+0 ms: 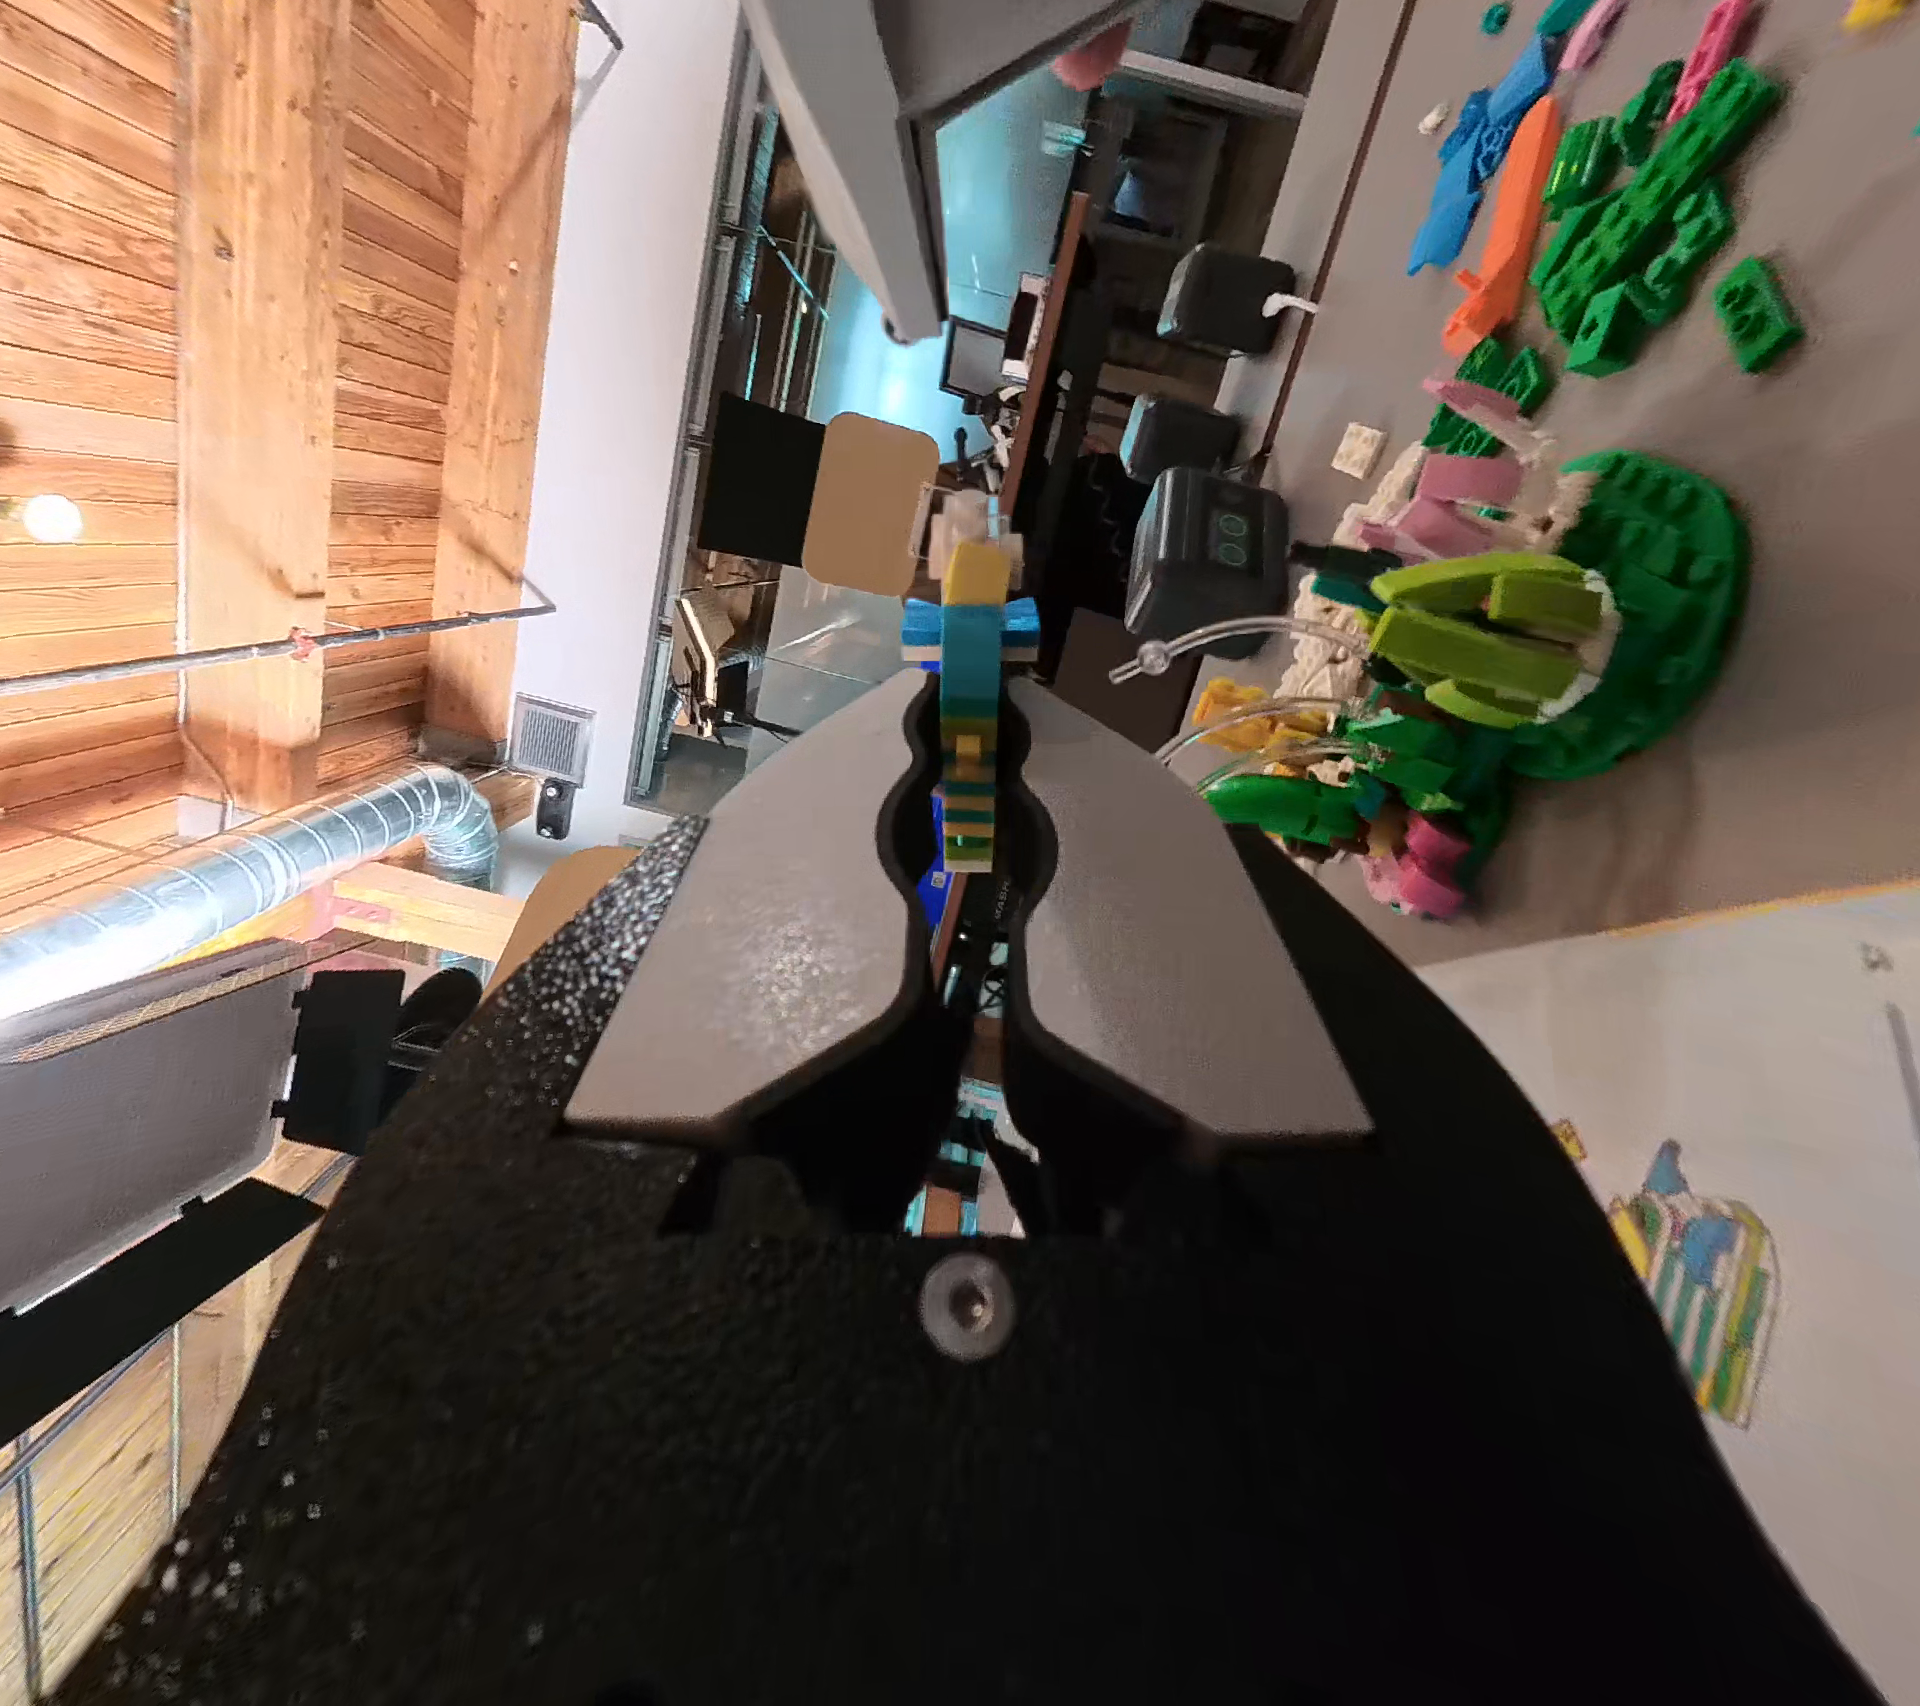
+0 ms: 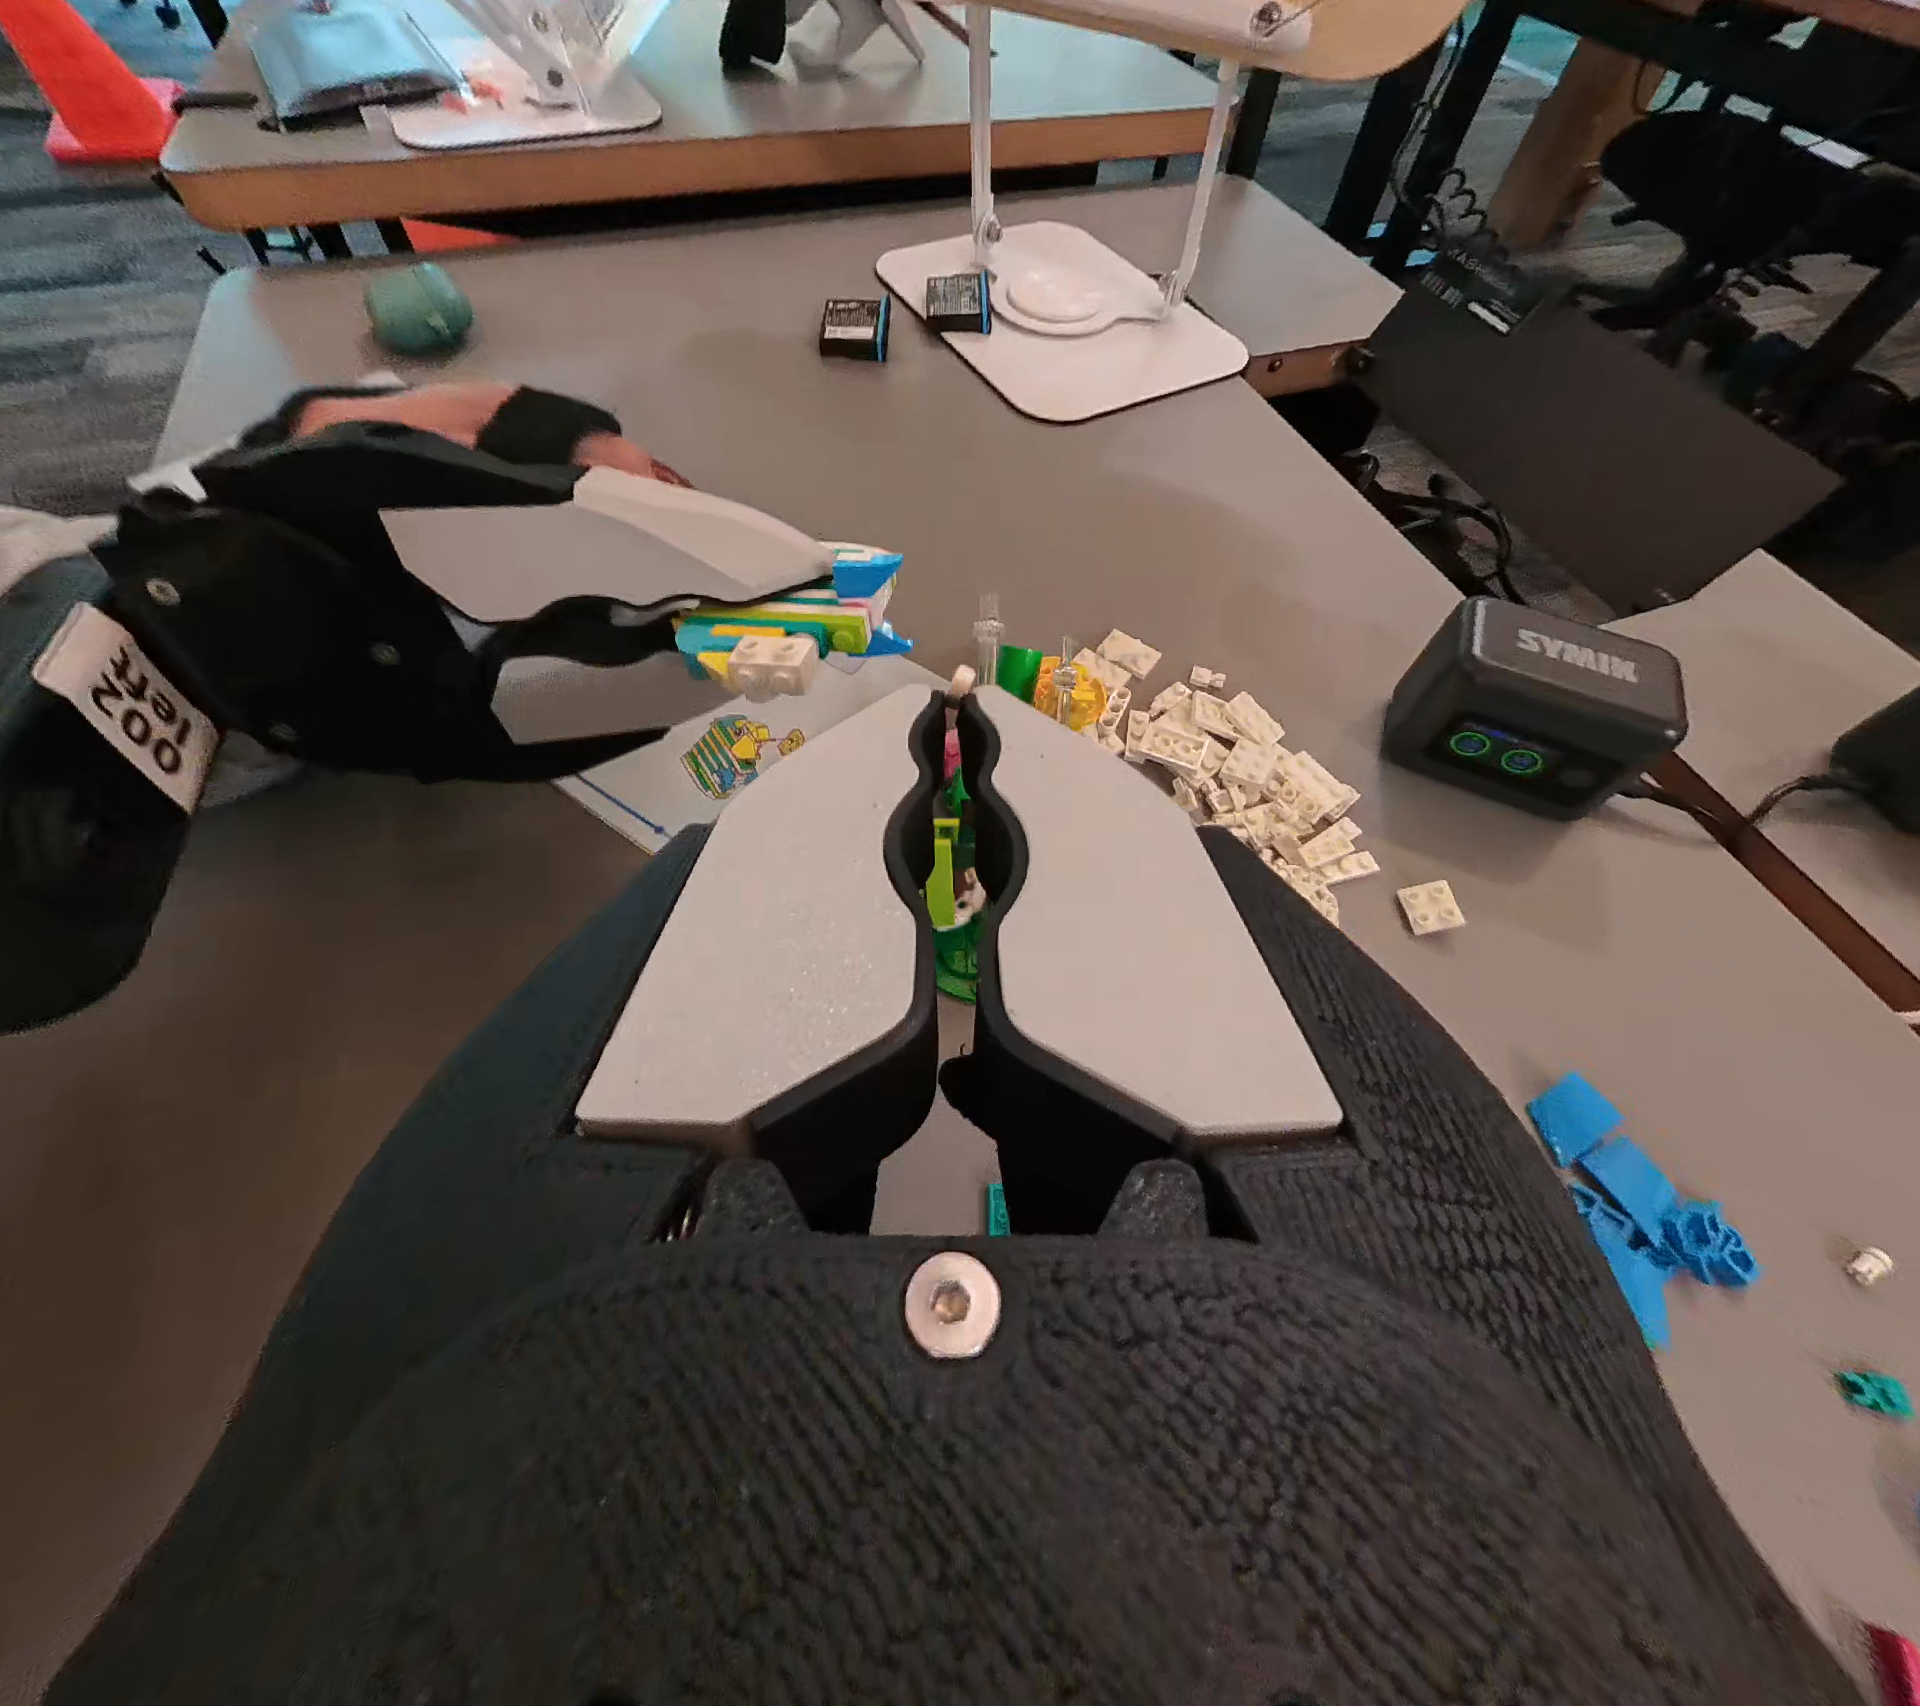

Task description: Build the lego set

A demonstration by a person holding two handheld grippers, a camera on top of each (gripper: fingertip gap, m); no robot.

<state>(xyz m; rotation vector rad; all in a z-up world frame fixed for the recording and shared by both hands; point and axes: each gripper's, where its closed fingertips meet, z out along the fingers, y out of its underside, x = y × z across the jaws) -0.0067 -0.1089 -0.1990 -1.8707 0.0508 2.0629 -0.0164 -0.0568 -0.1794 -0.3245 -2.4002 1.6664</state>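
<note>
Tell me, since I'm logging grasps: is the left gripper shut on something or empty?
Shut on something: the left gripper clamps a small striped lego assembly between its fingers, held above the table.

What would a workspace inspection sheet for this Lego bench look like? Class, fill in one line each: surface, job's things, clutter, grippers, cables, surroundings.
Surface: grey table, with a printed instruction sheet lying on it.
Job's things: small striped Lego assembly held in the air; pile of white bricks; green round plant model; loose green bricks; blue pieces.
Clutter: two small black batteries; teal case; black charger box.
Grippers: left gripper shut on the assembly; right gripper shut, a tiny white piece at its tips.
Cables: one runs from the charger box.
Surroundings: white stand, neighbouring desks, wood-panelled wall.
</note>
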